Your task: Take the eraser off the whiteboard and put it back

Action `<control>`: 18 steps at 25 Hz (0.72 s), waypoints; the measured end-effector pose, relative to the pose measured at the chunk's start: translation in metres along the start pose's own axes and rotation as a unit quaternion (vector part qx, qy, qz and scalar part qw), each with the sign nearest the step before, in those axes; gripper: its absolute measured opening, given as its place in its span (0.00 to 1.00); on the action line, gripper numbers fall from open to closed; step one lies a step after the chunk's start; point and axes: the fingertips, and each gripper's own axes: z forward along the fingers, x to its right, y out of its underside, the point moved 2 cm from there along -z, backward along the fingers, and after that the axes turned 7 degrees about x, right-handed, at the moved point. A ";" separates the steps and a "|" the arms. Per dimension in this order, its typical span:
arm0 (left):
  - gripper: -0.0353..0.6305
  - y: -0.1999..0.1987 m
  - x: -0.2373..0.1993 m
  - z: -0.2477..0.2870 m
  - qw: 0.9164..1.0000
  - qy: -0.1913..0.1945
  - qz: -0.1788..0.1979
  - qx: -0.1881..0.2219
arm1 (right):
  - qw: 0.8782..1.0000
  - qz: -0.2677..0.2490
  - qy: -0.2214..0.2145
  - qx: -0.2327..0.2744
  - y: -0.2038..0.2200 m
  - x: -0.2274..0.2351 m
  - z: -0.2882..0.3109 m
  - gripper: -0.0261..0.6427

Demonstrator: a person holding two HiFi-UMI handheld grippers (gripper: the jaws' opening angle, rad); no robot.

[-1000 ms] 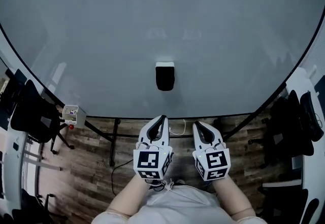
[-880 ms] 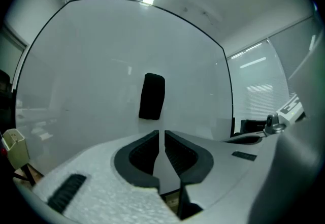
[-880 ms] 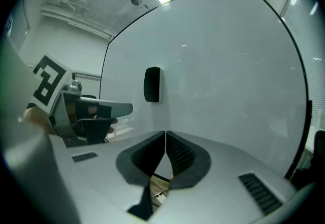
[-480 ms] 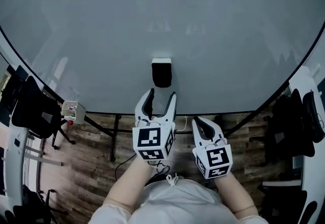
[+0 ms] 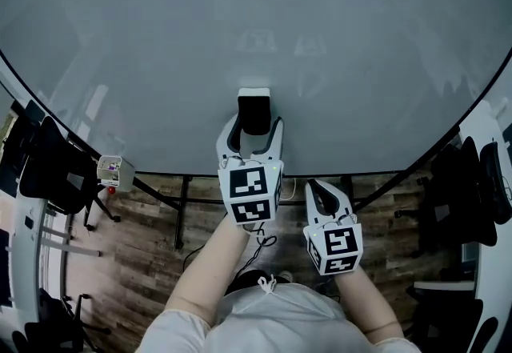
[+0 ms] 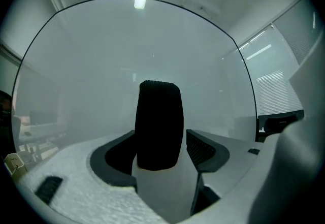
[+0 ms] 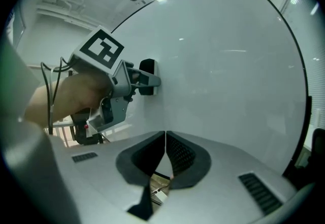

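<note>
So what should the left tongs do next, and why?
Probably squeeze shut on the eraser. The left tongs are opening, one on each side of the black eraser, which sits on the whiteboard, and they do not press on it yet. The right tongs are shut, empty and hanging back, so the grab looks like the left one's job.

The whiteboard (image 5: 360, 39) is cut off by the head view's top and side edges. The small white box (image 5: 114, 171) below its left rim is too small to be identified.
</note>
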 end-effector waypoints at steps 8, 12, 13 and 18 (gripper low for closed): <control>0.46 0.000 -0.009 0.004 0.999 -0.036 0.022 0.003 | 1.000 0.001 0.013 -0.003 -0.002 0.009 0.006 0.08; 0.45 0.000 -0.007 0.002 0.999 -0.034 0.024 0.018 | 1.000 -0.009 0.025 0.006 -0.005 0.011 0.004 0.08; 0.45 0.000 -0.008 0.002 0.999 -0.031 0.024 0.019 | 1.000 -0.010 0.027 0.007 -0.006 0.011 0.004 0.08; 0.44 -0.001 -0.008 -0.002 0.999 -0.015 0.024 0.023 | 0.999 -0.004 0.034 0.002 -0.004 0.007 0.004 0.08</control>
